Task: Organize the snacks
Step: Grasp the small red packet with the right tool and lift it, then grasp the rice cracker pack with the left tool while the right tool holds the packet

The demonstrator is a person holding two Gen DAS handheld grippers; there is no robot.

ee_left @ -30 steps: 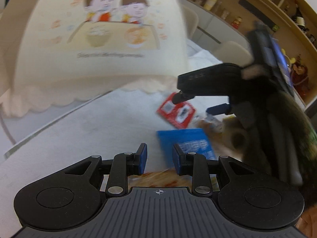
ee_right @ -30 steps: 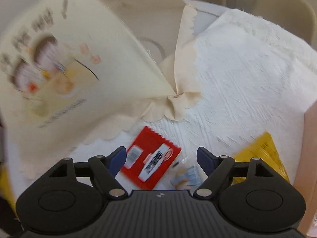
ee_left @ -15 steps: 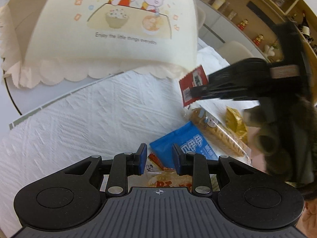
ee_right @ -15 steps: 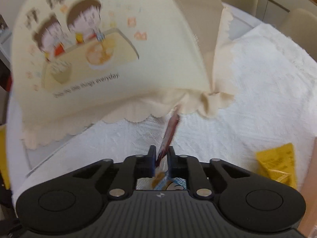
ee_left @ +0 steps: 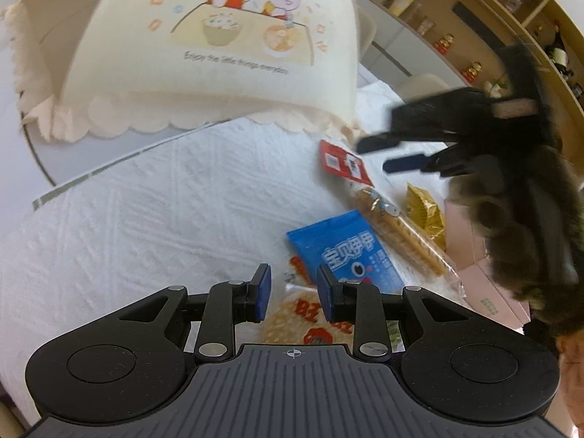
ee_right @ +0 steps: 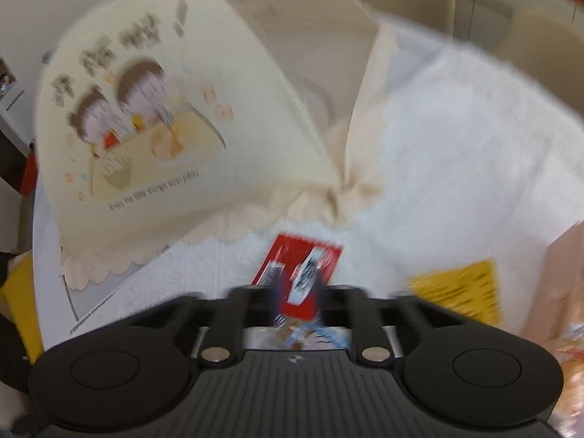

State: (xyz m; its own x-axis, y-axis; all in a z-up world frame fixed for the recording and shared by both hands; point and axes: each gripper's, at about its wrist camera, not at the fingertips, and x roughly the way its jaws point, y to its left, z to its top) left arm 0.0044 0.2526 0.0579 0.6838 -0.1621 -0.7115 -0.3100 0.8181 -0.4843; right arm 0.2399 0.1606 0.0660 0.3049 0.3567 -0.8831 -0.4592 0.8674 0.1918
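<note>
1. While the left claw [ee_left: 294, 288] is held low over the desk [ee_left: 153, 219], its blue pads [ee_left: 263, 288] are set slightly apart, with nothing gripped between them.
2. Below that gap an orange-printed snack bag [ee_left: 306, 314] is seen, lying flat on the white cloth.
3. A blue packet [ee_left: 346, 248] is laid just beyond the left claw, partly over the orange-printed bag.
4. A long biscuit pack [ee_left: 401, 233] is placed beside the blue packet, running away toward a red packet [ee_left: 343, 162].
5. The red packet is seen lying on the cloth at the far end of the biscuit pack, touching or overlapping it.
6. A gold wrapper [ee_left: 425, 211] is found on the far side of the biscuit pack.
7. The right claw [ee_left: 376, 153] is held over the red packet in the left view, with its fingers apart and nothing clamped.
8. From the right wrist view, which is blurred by motion, the right claw [ee_right: 295, 292] is shown with a small gap, and the red packet [ee_right: 303, 266] is seen just ahead of and between the fingers; contact cannot be told.
9. A yellow packet [ee_right: 463, 292] is seen to the right of the red one.
10. A cream cartoon-printed food cover [ee_left: 226, 47] is set at the back of the desk, its scalloped edge near the red packet.
</note>
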